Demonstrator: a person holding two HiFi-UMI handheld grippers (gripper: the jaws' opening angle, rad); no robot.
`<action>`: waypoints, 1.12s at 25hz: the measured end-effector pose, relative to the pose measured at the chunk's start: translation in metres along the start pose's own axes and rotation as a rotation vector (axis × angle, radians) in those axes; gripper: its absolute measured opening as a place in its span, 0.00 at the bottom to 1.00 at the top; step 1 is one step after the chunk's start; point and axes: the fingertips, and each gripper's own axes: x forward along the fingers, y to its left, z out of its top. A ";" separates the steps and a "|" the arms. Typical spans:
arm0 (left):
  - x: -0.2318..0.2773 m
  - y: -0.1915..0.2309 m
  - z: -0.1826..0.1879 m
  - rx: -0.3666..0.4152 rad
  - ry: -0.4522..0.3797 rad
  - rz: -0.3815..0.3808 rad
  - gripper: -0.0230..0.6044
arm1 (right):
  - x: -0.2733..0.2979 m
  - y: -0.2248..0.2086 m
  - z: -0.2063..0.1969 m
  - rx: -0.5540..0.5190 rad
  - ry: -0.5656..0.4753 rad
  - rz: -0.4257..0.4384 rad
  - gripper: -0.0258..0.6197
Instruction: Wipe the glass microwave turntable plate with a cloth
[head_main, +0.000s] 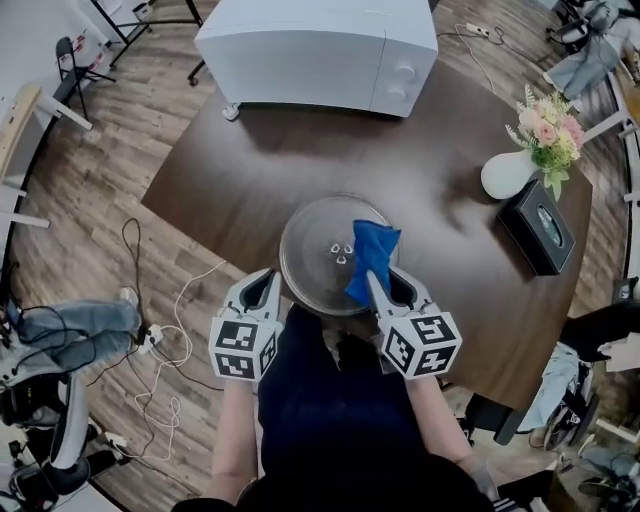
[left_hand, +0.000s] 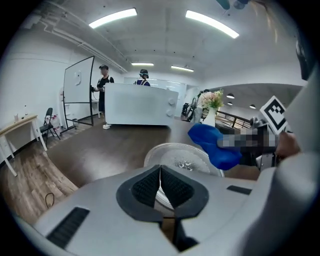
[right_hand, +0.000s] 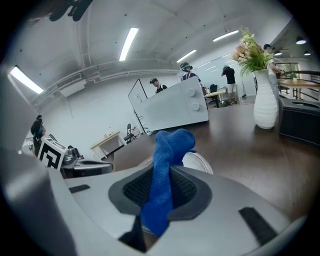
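The round glass turntable plate (head_main: 315, 250) lies flat on the dark table near its front edge. My right gripper (head_main: 378, 290) is shut on a blue cloth (head_main: 371, 255), which bunches up over the plate's right side. From the right gripper view, the cloth (right_hand: 167, 165) rises out from between the jaws, with the plate (right_hand: 200, 161) behind it. My left gripper (head_main: 266, 290) sits at the plate's near left rim, jaws shut with a thin slit and nothing between them. The left gripper view shows the plate (left_hand: 175, 155) and the cloth (left_hand: 212, 145).
A white microwave (head_main: 315, 50) stands at the table's far edge. A white vase of flowers (head_main: 520, 165) and a black box (head_main: 538, 226) sit at the right. Cables trail on the wooden floor (head_main: 165, 340) to the left. People stand behind the microwave (left_hand: 137, 103).
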 end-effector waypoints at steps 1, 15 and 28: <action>0.005 0.003 -0.001 0.004 0.021 -0.021 0.05 | 0.004 -0.002 0.001 0.011 0.003 -0.017 0.14; 0.060 0.015 -0.027 0.319 0.317 -0.231 0.05 | 0.052 -0.016 0.011 0.079 0.043 -0.140 0.14; 0.070 0.012 -0.046 0.513 0.411 -0.288 0.05 | 0.078 0.006 0.016 -0.002 0.083 -0.091 0.14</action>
